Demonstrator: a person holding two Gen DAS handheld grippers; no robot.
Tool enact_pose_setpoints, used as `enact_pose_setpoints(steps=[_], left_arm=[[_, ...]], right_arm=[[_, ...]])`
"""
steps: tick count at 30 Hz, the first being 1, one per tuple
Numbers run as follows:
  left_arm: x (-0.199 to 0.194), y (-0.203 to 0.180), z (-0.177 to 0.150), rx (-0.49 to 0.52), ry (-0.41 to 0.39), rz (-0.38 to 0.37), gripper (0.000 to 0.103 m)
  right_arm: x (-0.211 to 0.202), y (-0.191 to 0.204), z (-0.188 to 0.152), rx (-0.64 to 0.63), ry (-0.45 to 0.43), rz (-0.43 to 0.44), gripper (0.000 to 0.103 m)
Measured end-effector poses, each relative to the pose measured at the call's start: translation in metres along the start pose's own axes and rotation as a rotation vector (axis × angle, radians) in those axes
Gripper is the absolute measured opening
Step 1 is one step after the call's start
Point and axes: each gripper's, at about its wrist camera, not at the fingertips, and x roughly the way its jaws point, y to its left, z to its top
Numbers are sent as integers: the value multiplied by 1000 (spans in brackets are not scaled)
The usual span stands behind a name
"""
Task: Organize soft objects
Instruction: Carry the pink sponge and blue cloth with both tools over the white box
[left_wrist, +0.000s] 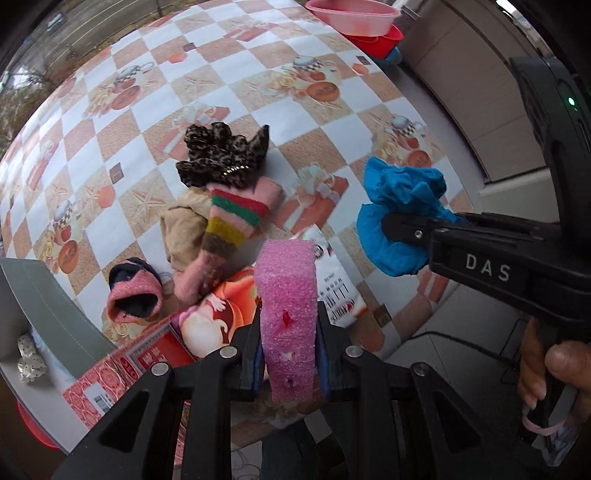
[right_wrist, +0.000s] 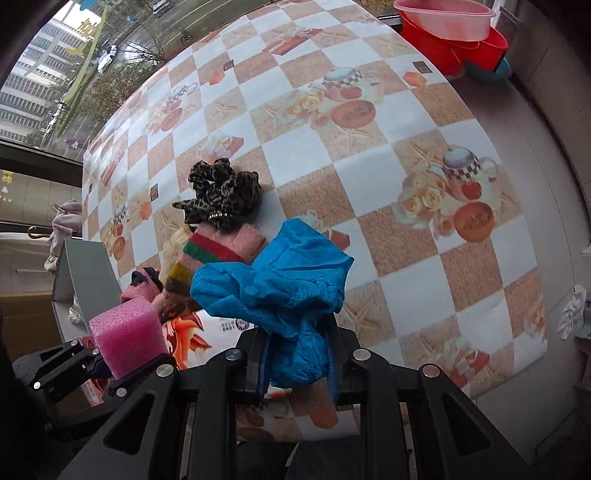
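The left hand-held gripper (left_wrist: 288, 354) is squeezing a pink foam sponge block (left_wrist: 288, 295), jaws nearly closed on it. The right hand-held gripper (right_wrist: 299, 365) is pinching a crumpled blue cloth (right_wrist: 280, 288) the same way. Both are hanging above the checkered tabletop (left_wrist: 229, 74), near the pile with the striped pink knitted sock (left_wrist: 229, 221). This looks like the carrying step. A grey box (left_wrist: 55, 306) is sitting just left of the sock; it may be the drop place, though its inside is mostly hidden. Next, each soft thing needs moving over it, then letting go.
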Motion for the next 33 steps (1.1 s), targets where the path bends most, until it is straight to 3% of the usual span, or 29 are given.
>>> enact_pose_setpoints(steps=[8, 13, 24, 33], left_arm=[[-8, -20, -63, 165, 7, -32, 24], [-13, -8, -99, 183, -9, -2, 24], [-51, 62, -157, -7, -125, 36, 24], [-79, 137, -201, -279, -224, 70, 24]], right_arm=[[-7, 14, -64, 10, 32, -10, 25], [-5, 42, -86, -40, 65, -8, 25], [-2, 122, -124, -260, 110, 35, 25], [-8, 202, -149, -531, 95, 73, 25]])
